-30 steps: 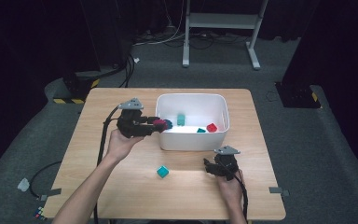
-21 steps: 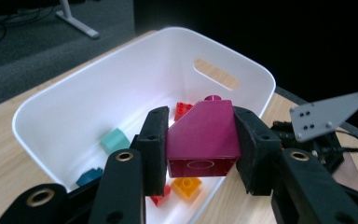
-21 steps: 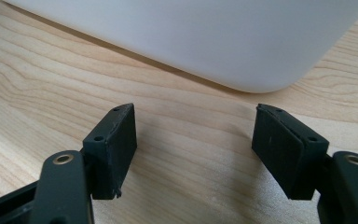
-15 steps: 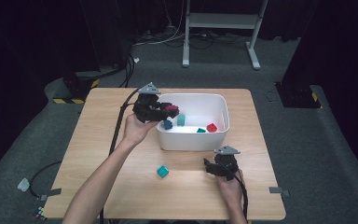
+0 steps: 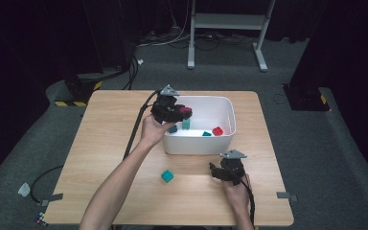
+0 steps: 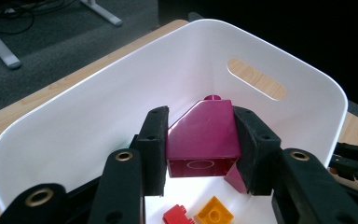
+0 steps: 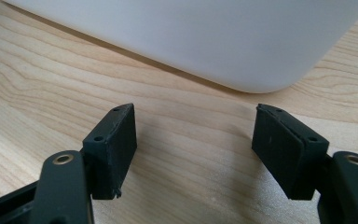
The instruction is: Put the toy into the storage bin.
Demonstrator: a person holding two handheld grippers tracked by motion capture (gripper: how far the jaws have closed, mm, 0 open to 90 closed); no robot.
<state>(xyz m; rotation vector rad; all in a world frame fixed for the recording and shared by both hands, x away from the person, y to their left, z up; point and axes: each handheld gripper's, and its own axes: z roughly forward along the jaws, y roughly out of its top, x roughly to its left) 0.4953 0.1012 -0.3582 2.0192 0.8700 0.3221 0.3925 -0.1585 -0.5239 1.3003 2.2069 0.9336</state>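
Change noted: the left gripper [image 5: 178, 111], seen a second ago at the near-left wall of the white bin [image 5: 229, 125], has travelled across the rim and now hangs over the bin's interior. In the left gripper view its jaws are clamped on the magenta block [image 6: 204, 137], one pad [image 6: 154, 144] flat against each side, stud end pointing away from the camera. The grip looks the same throughout the move. Judgement: the carry is effectively complete and the block is placed for release into the bin; opening the jaws is what remains.

Position of the block relative to that gripper: squarely between the pads, held clear above the bin floor, with a red block [image 6: 178, 215] and a yellow block [image 6: 214, 213] lying below it.

Moving right, a teal block [image 5: 167, 176] lies alone on the table [image 5: 105, 143] in front of the bin, between the two forearms. It appears to be the next item to collect.

The right gripper [image 5: 216, 171] has not shifted. It rests low over the table near the bin's front right corner, jaws apart with nothing between them, bare wood visible in the gap.
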